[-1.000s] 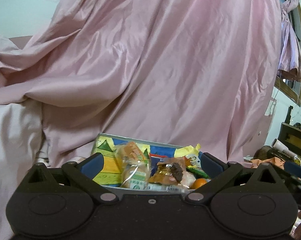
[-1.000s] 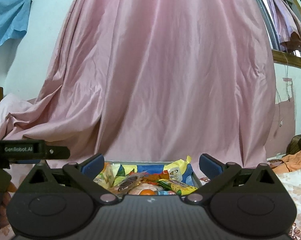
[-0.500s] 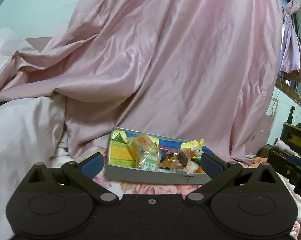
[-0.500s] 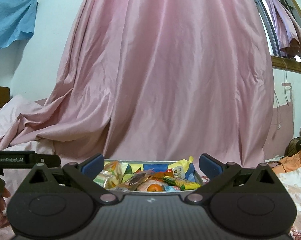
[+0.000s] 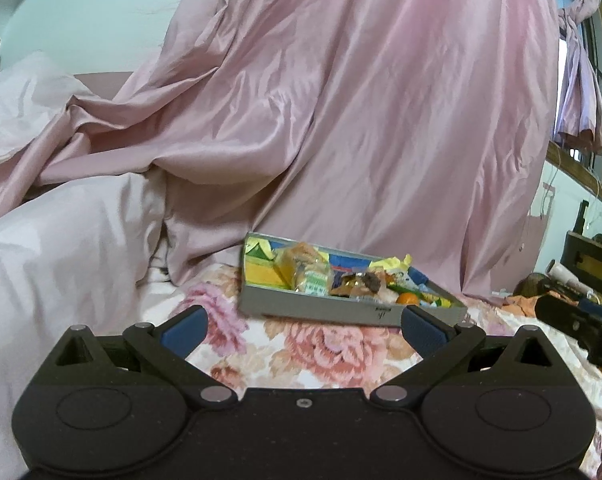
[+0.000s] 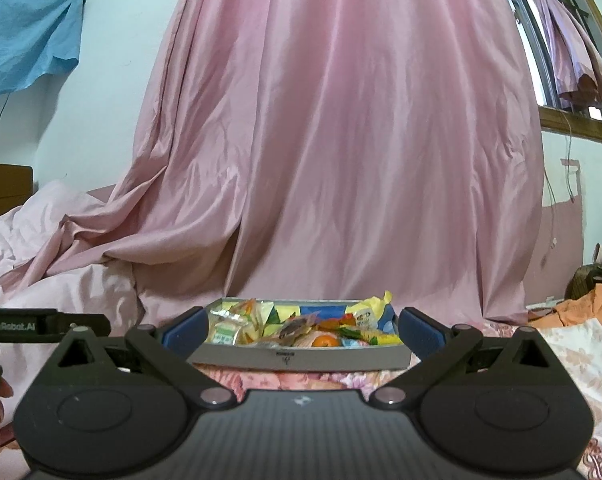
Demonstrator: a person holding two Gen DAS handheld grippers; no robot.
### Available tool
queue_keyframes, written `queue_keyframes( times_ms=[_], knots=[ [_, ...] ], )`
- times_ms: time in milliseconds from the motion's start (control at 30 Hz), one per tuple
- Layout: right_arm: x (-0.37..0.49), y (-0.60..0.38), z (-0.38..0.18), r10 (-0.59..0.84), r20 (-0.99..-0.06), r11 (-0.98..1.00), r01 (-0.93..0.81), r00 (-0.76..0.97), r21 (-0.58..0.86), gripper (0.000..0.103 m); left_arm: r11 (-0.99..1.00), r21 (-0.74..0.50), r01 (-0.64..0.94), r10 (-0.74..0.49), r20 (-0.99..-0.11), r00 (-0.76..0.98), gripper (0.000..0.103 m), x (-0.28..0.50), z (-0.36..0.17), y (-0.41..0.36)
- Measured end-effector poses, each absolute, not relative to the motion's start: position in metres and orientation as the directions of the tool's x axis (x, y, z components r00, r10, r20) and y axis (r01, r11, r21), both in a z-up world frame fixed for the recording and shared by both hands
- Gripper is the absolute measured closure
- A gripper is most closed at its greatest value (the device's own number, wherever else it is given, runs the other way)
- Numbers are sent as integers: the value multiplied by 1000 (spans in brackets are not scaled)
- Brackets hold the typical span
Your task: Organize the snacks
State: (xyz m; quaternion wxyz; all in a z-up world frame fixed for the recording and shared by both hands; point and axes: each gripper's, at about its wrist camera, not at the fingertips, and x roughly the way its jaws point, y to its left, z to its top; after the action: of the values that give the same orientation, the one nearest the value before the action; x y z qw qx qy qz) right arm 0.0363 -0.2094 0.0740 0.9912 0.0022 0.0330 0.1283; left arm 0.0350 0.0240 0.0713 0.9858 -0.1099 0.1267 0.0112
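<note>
Both grippers have backed away from the shallow grey box of mixed snack packets [image 5: 353,304], jaws apart and empty, probably finished.

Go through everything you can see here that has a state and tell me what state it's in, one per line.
left gripper: open, holding nothing, short of the box
right gripper: open, holding nothing, fingers flanking the box's near wall
snack box: lidless, full of wrapped snacks, resting on the floral bedspread
pink curtain: hanging, hem bunched on the bed
</note>
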Motion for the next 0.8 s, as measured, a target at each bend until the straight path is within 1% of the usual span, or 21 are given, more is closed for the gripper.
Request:
queue_keyframes(
  times_ms=[300, 800],
  knots=[
    [19, -207, 67, 240, -92, 971, -239, 966, 26, 0, 985, -171, -18, -29, -264, 964, 1, 14, 65, 22],
    [10, -198, 47, 223, -163, 975, -222, 961, 25, 0, 985, -167, -29, -35, -370, 928, 1, 9, 35, 25]
  ],
)
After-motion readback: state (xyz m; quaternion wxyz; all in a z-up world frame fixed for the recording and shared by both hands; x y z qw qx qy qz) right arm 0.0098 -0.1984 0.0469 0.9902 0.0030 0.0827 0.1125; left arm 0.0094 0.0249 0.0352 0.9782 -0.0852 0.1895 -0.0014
